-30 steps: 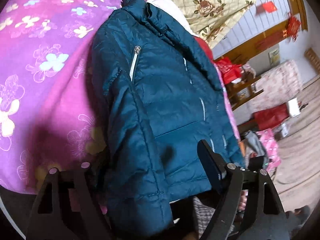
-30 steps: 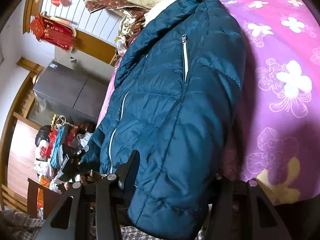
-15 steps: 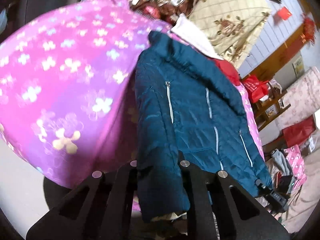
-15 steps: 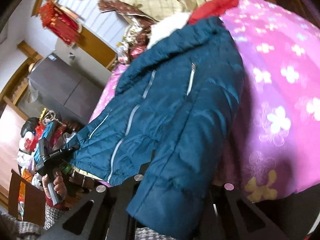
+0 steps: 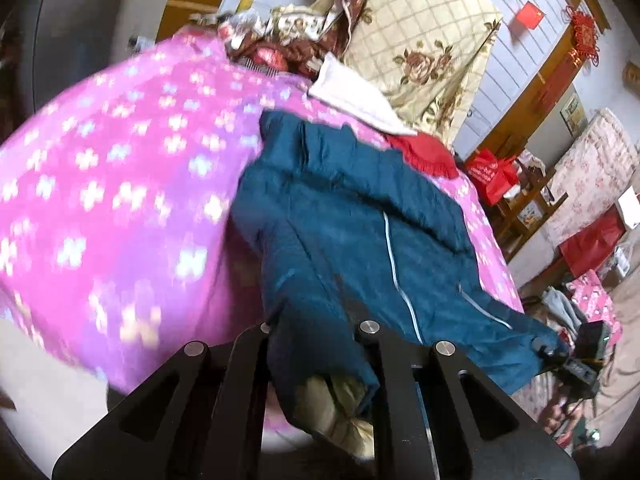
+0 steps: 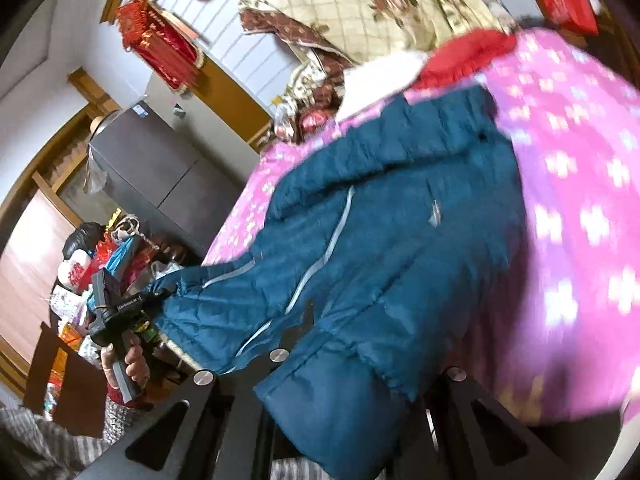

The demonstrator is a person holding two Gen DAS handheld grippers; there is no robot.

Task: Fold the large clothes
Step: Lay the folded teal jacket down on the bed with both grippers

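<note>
While both grippers (image 5: pixel 316 364) (image 6: pixel 352 384) are pinching the jacket's (image 5: pixel 360 232) bottom corners, its length is running toward the upper frame.

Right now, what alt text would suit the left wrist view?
A black claw grips the cuff of a dark teal padded jacket lying on a pink flowered bedspread, with a cream rose-patterned quilt behind.

Matte black angular plastic gripper fingers (image 5: pixel 256 396) with triangular cut-outs and round silver screw heads fill each frame's lower edge, while a black handheld gripper with white lettering (image 6: pixel 120 308) shows at the right-wrist view's lower left.
</note>
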